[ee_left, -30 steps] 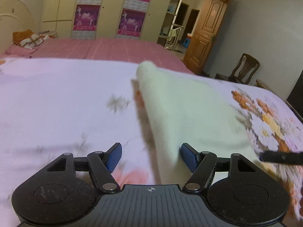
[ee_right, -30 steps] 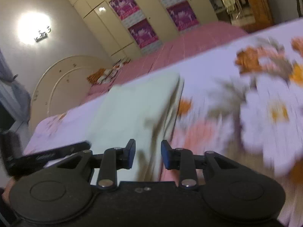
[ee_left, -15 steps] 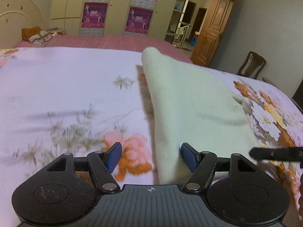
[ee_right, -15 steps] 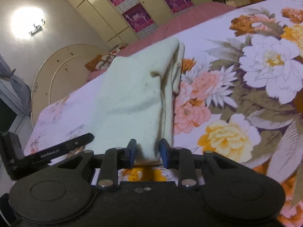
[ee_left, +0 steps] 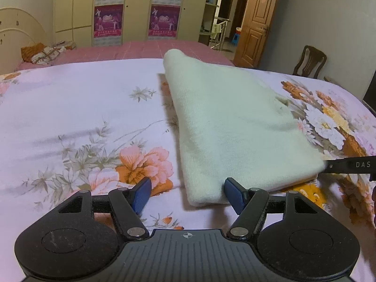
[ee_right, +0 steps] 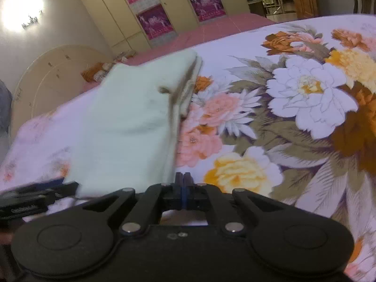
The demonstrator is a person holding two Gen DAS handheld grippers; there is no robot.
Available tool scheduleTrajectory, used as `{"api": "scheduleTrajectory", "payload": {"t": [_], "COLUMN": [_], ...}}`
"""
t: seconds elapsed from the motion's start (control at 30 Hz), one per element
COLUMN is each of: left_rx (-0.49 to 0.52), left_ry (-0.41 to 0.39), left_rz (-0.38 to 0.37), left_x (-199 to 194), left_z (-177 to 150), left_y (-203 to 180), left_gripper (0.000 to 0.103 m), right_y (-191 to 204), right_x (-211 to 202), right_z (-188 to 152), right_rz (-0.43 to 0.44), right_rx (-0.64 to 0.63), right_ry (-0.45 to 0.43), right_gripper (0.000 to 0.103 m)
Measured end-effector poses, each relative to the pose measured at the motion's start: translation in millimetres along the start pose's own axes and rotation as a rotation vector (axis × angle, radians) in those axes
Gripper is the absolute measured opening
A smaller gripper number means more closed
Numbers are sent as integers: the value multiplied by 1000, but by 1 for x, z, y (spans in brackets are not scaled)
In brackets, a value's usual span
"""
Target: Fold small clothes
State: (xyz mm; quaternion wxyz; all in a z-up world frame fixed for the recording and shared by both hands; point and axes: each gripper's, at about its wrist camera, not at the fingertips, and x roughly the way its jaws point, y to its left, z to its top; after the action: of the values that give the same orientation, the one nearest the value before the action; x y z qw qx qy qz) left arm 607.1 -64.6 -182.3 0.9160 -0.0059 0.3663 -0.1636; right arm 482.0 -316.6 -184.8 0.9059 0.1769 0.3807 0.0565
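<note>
Where the left wrist view ends at its near rim, the left gripper hides part of the bed, and its jaws stand spread with blue pads apart. Between them lies the near left corner of the cloth; the right pad sits just beside that corner's edge, and whether it touches I cannot tell. No pad presses the fabric.

That cloth is pale cream-green, soft and knitted-looking, folded into a long flat wedge with a thick rounded fold along its left side. It lies on the flowered sheet, right of the bed's middle in this view. Its long axis runs away from the camera, from a broad near end to a narrow rounded far end toward the pink bedspread. A small pucker marks its right edge. At the right rim a dark bar lettered "DAS" is cut off; it meets the cloth's near right corner.

In the right wrist view the cloth is blurred, and layered edges show along its right side. Its near edge drops behind the right gripper, whose jaws are pressed together. Whether a bit of cloth is caught there I cannot tell, since the corner is hidden by the fingers. Beyond, a wardrobe is out of focus.
</note>
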Motion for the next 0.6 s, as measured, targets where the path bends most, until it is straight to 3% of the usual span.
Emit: {"api": "scheduleTrajectory", "payload": {"t": [0.07, 0.13, 0.23, 0.27, 0.33, 0.43, 0.5, 0.53, 0.6], "left_rx": [18, 33, 41, 56, 59, 35, 51, 62, 75], "left_ry": [-37, -91, -155, -163, -131, -96, -8, -19, -18], "left_rz": [-3, -11, -59, -70, -45, -9, -7, -2, -4], "left_x": [-10, -16, -10, -5, 15, 40, 61, 63, 56], "left_z": [7, 20, 43, 50, 63, 69, 63, 61, 64], "left_y": [-3, -6, -9, -11, -12, -11, -14, -15, -16], "left_gripper": [69, 69, 69, 54, 29, 29, 31, 32, 32], "right_y": [5, 9, 22, 30, 46, 66, 72, 69, 63], "right_x": [-8, -20, -22, -17, -5, 26, 50, 67, 71], "right_z": [2, 8, 28, 36, 50, 63, 62, 60, 58], "right_rz": [-23, -26, 18, 21, 25, 10, -46, -104, -85], "right_rx": [-15, -26, -54, -83, -150, -243, -312, -333, -332], "right_ry": [-24, -84, -160, -172, -205, -212, -169, -105, -125], "right_gripper": [4, 17, 18, 18, 17, 18, 15, 6, 3]}}
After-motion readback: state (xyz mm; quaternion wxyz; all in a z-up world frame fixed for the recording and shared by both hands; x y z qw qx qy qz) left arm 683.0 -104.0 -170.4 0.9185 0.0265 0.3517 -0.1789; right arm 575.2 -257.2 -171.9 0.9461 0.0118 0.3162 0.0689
